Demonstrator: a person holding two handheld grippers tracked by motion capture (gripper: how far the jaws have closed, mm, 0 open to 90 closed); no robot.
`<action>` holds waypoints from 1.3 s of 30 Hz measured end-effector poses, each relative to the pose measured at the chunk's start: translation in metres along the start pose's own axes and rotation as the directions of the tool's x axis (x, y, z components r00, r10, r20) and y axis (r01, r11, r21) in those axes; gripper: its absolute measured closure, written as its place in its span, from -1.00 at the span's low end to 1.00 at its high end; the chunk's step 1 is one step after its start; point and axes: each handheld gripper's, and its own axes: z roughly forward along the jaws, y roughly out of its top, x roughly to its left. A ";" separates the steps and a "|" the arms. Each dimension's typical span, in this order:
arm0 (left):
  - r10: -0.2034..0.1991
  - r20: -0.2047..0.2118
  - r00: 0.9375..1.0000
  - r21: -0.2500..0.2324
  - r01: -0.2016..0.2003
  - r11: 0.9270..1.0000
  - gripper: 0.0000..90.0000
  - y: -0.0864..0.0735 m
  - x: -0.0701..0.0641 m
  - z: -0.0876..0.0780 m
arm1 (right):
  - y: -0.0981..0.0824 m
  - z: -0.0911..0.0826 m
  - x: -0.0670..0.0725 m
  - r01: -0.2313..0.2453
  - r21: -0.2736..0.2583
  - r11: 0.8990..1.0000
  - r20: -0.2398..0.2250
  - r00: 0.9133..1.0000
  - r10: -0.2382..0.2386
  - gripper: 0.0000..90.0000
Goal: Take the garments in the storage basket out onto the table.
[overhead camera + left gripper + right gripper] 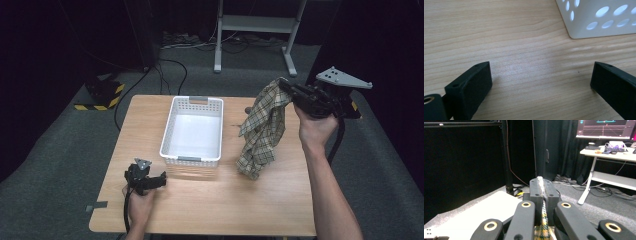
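A plaid cloth in tan and dark green hangs above the right half of the wooden table, its lower end at the tabletop. My right gripper is shut on the cloth's top corner, held up high. In the right gripper view the two jaws stand pressed together with a strip of the cloth pinched between them. My left gripper rests low on the table at the front left, just beside the white basket. Its jaws stand wide apart over bare wood, and the left gripper holds nothing.
The white perforated basket stands empty at the table's middle left, its corner close ahead of the left jaws. Beyond the table are grey carpet, floor cables and a white desk frame. A desk with a monitor stands farther off.
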 end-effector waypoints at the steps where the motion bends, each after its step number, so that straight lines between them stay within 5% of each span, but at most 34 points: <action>1: 0.000 0.000 1.000 0.000 0.000 1.000 -0.92 0.000 0.000 0.000 | -0.001 0.001 0.001 0.002 0.002 1.000 -0.002 1.000 -0.002 0.97; 24: 0.000 0.000 1.000 0.000 0.000 1.000 -0.92 0.000 0.000 0.000 | -0.035 0.031 0.003 -0.027 0.076 0.997 -0.033 0.999 0.030 0.97; 39: 0.000 -0.001 1.000 0.000 0.000 1.000 -0.92 0.000 0.000 0.000 | -0.053 0.035 0.000 -0.047 0.103 0.994 -0.046 0.998 0.052 0.97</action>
